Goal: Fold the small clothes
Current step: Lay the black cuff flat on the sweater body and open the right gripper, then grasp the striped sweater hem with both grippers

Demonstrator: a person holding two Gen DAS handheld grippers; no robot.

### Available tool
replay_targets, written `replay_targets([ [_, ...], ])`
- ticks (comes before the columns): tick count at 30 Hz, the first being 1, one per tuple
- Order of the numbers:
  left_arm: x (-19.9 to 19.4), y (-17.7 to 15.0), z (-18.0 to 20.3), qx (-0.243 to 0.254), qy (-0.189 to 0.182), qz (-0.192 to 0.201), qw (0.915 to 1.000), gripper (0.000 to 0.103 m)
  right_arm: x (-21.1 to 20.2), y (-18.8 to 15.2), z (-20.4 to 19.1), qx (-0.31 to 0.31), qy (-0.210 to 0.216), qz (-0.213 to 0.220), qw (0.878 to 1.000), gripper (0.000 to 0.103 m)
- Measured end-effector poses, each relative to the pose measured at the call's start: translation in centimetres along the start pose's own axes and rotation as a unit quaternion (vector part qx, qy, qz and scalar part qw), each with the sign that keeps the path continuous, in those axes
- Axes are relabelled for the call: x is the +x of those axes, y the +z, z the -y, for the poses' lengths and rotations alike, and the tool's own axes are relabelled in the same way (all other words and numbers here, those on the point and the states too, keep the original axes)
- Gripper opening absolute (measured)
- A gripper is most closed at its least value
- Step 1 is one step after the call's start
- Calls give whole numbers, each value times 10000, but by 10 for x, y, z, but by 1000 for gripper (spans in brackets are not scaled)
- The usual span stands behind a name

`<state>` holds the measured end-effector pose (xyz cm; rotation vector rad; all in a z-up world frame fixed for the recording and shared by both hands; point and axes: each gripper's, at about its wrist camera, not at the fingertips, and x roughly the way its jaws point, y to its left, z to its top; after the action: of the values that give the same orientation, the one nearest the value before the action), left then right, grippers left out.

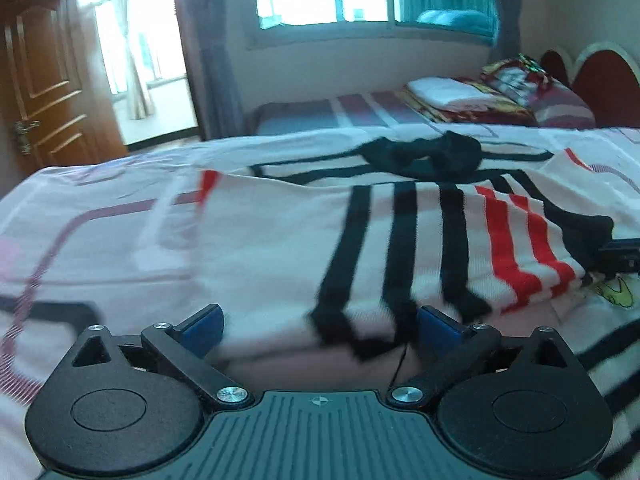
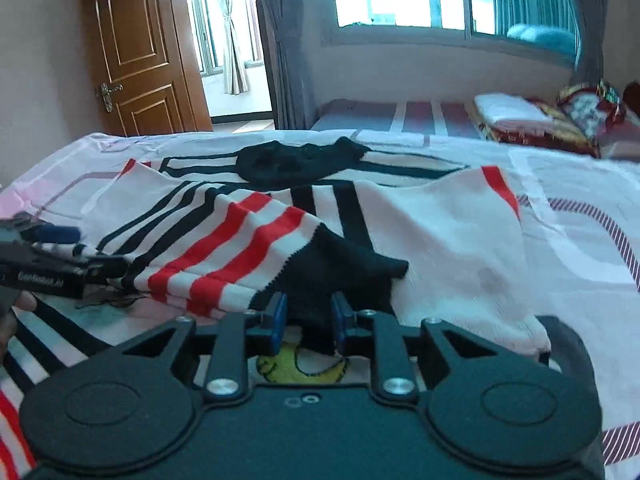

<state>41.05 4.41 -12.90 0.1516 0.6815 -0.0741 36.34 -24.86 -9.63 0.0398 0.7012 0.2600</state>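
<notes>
Right gripper [image 2: 306, 322] pinches the knitted striped sweater's [image 2: 248, 240] black cuff; left gripper [image 1: 320, 330] gapes wide, seemingly holding nothing.

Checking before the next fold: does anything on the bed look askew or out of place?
The striped sweater lies bunched and uneven, its black cuff between the fingers of the right gripper. A black garment sits crumpled behind it. A loose thread dangles near the open left gripper.
</notes>
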Motion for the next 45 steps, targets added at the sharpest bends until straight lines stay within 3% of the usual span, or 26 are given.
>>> replay_targets([
  [3, -26, -11, 1, 26, 262, -110, 9996, 102, -12, 2, -3, 145, 146, 32, 9998, 38],
  [5, -43, -17, 3, 91, 357, -112, 9993, 102, -25, -2, -6, 140, 211, 11, 9997, 41],
  [10, -78, -32, 3, 4, 325, -50, 9995, 102, -61, -20, -4, 455, 321, -130, 9984, 43],
  [15, -108, -55, -2, 37, 97, 43, 9999, 102, -99, -42, -7, 700, 130, -137, 9974, 45],
  [19, -141, -81, -16, 26, -45, 6, 10000, 101, -132, -61, -4, 1239, 77, -161, 9921, 45],
  [21, -163, -97, -30, -173, -272, -120, 9994, 79, -150, -73, -1, 1490, 173, -247, 9884, 45],
  [23, -175, -116, -50, -606, -640, -468, 9950, 73, -168, -86, 2, 1606, 182, -274, 9865, 45],
  [25, -182, -133, -67, -1015, -975, -654, 9879, 73, -185, -101, 2, 1637, 100, -347, 9858, 45],
  [27, -188, -153, -82, -1530, -1417, -874, 9741, 70, -200, -118, 6, 1770, 42, -420, 9833, 44],
  [29, -188, -174, -93, -2031, -1917, -1130, 9535, 46, -215, -134, 10, 1988, 5, -425, 9791, 43],
  [33, -186, -201, -95, -2546, -2544, -1236, 9248, 45, -229, -163, 23, 2721, 236, -490, 9607, 42],
  [36, -181, -210, -99, -2879, -2740, -1190, 9099, 45, -232, -182, 26, 3107, 386, -541, 9482, 42],
  [38, -173, -213, -103, -3194, -2896, -1176, 8946, 45, -223, -194, 29, 3509, 658, -675, 9316, 40],
  [41, -159, -213, -107, -3583, -3060, -1159, 8744, 45, -212, -196, 25, 3623, 830, -565, 9266, 40],
  [45, -146, -206, -107, -3683, -3129, -1128, 8682, 45, -196, -189, 25, 3652, 1042, -588, 9232, 33],
])
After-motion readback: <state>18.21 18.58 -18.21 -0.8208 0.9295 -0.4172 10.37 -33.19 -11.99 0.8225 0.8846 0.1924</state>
